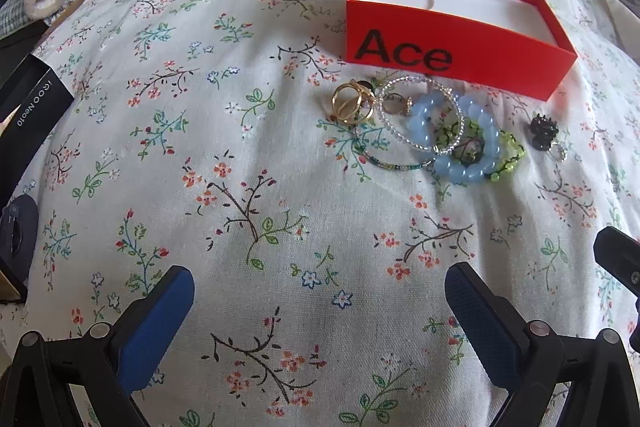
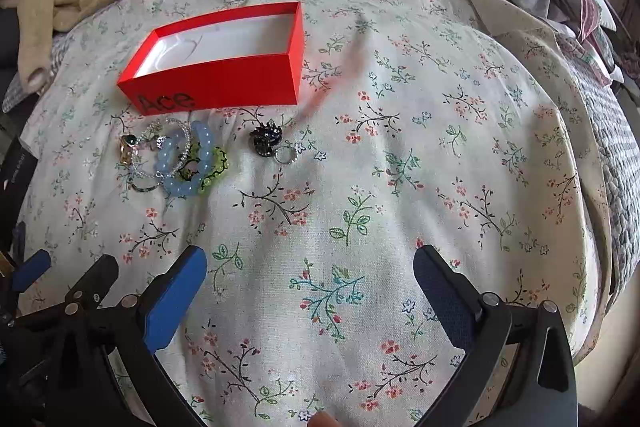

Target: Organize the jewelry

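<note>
Fingers (image 1: 176,291) of both grippers spread wide, holding nothing, above floral sheet (image 1: 280,187).

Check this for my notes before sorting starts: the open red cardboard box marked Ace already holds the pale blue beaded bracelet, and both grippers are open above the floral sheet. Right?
Not quite. The pale blue beaded bracelet is not in the open red cardboard box marked Ace; it lies on the floral sheet just in front of it, and the box's white inside is bare, as the left wrist view shows. Left gripper and right gripper are indeed open.
</note>
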Tool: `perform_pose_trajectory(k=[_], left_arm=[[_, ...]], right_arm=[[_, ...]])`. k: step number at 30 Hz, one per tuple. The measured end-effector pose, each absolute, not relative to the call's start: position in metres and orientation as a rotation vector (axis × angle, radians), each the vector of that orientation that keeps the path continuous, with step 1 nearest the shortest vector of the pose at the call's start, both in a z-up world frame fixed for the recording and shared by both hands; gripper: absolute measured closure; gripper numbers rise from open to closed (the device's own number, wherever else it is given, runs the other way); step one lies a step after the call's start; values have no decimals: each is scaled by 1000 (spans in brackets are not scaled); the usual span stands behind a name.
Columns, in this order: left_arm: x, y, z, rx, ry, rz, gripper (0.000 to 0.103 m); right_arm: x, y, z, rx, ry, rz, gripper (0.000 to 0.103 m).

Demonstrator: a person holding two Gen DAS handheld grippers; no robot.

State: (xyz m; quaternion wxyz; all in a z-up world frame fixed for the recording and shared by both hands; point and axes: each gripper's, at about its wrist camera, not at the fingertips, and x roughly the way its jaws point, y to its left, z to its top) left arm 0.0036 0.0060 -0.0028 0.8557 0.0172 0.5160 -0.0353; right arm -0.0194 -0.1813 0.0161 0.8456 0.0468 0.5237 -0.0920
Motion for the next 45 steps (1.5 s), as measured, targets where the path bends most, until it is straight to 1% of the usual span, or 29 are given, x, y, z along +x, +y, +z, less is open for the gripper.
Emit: perform_pose_trajectory(k=[45], left_arm=[[4, 7, 9, 43, 1064, -82, 0]], right_arm=[[-22, -182, 21, 96, 1094, -200, 0]])
